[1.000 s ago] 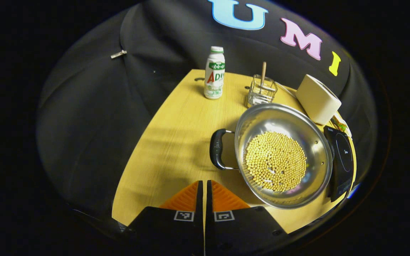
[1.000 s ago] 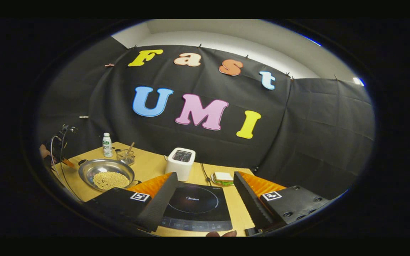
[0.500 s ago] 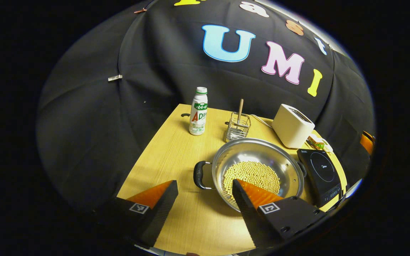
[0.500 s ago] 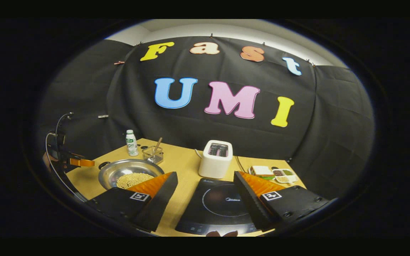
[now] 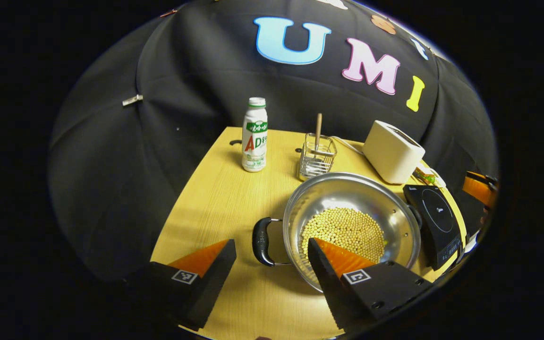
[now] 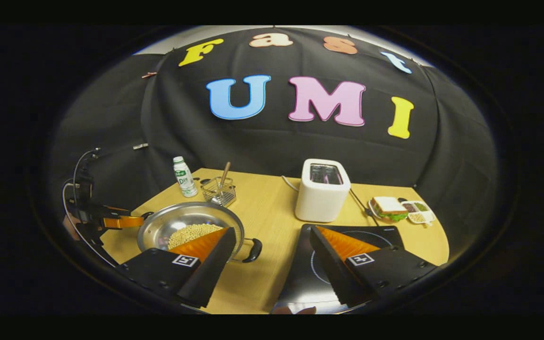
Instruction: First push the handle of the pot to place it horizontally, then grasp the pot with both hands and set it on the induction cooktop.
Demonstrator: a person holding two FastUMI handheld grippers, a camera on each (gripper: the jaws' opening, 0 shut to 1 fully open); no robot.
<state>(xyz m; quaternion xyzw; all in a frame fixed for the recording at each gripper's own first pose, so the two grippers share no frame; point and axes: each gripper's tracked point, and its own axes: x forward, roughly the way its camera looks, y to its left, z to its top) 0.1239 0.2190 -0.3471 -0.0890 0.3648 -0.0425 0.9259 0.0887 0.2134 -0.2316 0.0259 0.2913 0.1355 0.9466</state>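
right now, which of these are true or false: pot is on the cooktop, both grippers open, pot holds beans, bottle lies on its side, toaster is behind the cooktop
1. The pot is on the cooktop. False: it sits on the table beside the cooktop.
2. The left gripper and right gripper are open. True.
3. The pot holds beans. True.
4. The bottle lies on its side. False: it stands upright.
5. The toaster is behind the cooktop. True.

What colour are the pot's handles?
Black handles on the steel pot, clearest in the left gripper view.
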